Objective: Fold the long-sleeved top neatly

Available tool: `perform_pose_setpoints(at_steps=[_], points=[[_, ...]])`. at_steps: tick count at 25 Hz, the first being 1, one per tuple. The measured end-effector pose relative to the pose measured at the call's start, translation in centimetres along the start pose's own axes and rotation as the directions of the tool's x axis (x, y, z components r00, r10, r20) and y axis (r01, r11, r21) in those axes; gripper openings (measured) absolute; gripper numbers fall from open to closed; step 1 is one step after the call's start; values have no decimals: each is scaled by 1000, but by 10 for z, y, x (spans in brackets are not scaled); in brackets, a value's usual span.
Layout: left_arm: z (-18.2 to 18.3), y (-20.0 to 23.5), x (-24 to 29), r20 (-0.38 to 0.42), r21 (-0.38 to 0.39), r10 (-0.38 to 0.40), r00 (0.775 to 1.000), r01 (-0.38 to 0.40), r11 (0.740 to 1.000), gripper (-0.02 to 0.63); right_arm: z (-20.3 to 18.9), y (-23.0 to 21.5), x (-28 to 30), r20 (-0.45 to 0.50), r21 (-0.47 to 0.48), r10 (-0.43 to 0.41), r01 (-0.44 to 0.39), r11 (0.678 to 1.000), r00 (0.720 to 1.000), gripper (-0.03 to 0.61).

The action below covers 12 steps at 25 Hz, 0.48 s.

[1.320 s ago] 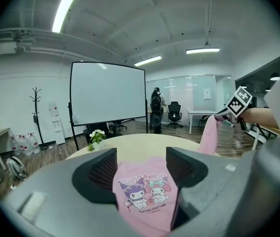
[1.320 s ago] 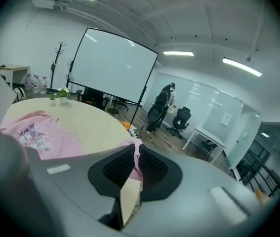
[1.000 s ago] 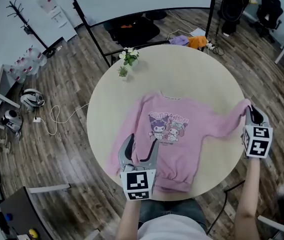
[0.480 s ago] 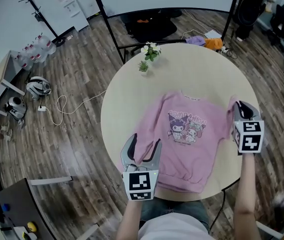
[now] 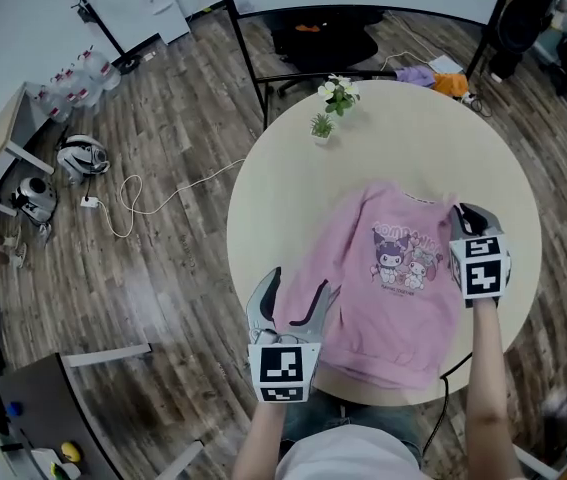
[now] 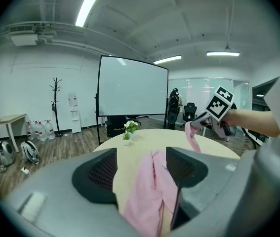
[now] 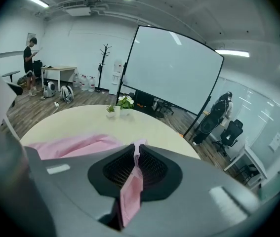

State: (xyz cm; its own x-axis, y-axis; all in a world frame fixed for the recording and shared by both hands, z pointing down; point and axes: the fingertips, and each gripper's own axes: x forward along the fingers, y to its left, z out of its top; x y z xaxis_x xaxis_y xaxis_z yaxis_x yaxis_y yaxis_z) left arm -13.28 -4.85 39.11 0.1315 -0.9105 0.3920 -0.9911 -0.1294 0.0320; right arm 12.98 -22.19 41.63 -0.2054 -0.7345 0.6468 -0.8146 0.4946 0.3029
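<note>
My head camera looks steeply down on the round table (image 5: 283, 198) from well above. Cameras on my left gripper (image 5: 300, 286) and right gripper (image 5: 466, 213) sit close behind the jaws, facing across it. All share the pink top (image 5: 363, 308) and flowers (image 5: 338, 90).

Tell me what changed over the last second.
The right gripper, shut on the sleeve, carried it inward, folding it toward the front of the top. The left gripper stayed open at the near left edge; the body stayed flat on the table.
</note>
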Motion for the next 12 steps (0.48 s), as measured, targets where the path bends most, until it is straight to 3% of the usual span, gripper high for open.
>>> perform_pose_setpoints(at_steps=[12], points=[[-17, 45, 11, -45, -35, 7, 999, -9, 999, 423, -25, 110, 91, -163, -11, 165, -169, 986, 973, 54]])
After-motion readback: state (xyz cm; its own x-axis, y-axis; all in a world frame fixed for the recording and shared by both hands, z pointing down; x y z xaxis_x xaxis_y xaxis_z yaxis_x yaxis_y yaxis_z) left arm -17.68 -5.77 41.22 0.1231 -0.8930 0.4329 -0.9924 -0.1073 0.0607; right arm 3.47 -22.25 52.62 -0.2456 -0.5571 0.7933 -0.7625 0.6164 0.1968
